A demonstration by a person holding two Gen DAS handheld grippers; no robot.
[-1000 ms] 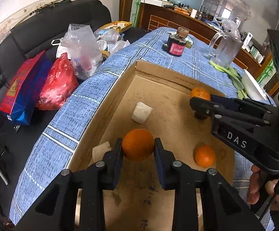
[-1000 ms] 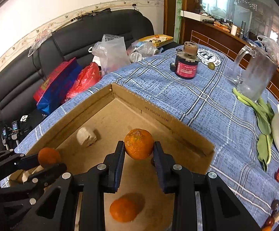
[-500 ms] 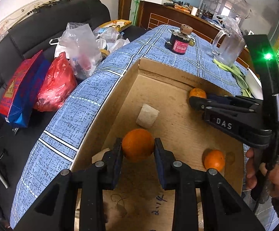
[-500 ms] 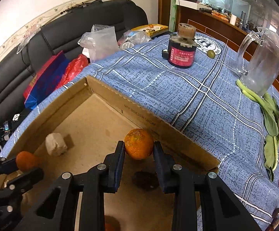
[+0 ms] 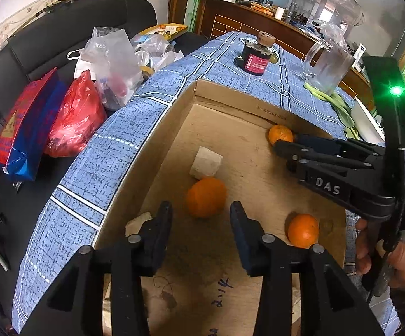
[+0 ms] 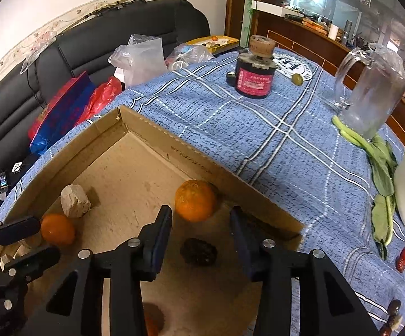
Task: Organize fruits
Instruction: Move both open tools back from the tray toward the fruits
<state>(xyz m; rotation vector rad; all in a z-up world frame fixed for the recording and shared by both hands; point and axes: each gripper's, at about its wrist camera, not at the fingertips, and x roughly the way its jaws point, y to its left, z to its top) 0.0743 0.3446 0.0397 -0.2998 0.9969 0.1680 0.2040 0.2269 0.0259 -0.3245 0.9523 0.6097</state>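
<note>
Hovering over the cardboard box [image 5: 224,95], both grippers have just been opening, each with an orange lying beyond its fingertips rather than clamped.

Left gripper [image 5: 201,225]: jaws apart, pads clear of the fruit. Its orange [image 5: 206,196] sits on the box floor just past the fingertips, touching or nearly touching a pale stone-like lump [image 5: 205,163] behind it, toward the box's left wall.

Right gripper [image 6: 201,229]: jaws likewise spread, nothing pressed. Its orange [image 6: 195,200] rests on the floor against the box's far wall, near the far right corner. A dark wrinkled lump [image 6: 198,252] lies on the floor between the fingers, closer to the camera than the fruit.

A third orange [image 5: 303,230] sits alone near the box's right wall in the left wrist view, under the right gripper's body. A hand [image 5: 392,254] grips that tool's handle at the right edge.

The box is on a blue checked tablecloth [image 6: 272,128]. Beyond the box's far wall: a black jar with a red label [image 6: 254,68] and a glass pitcher [image 6: 370,92] toward the table's far right, green leaves [image 6: 381,162] along the right edge.
</note>
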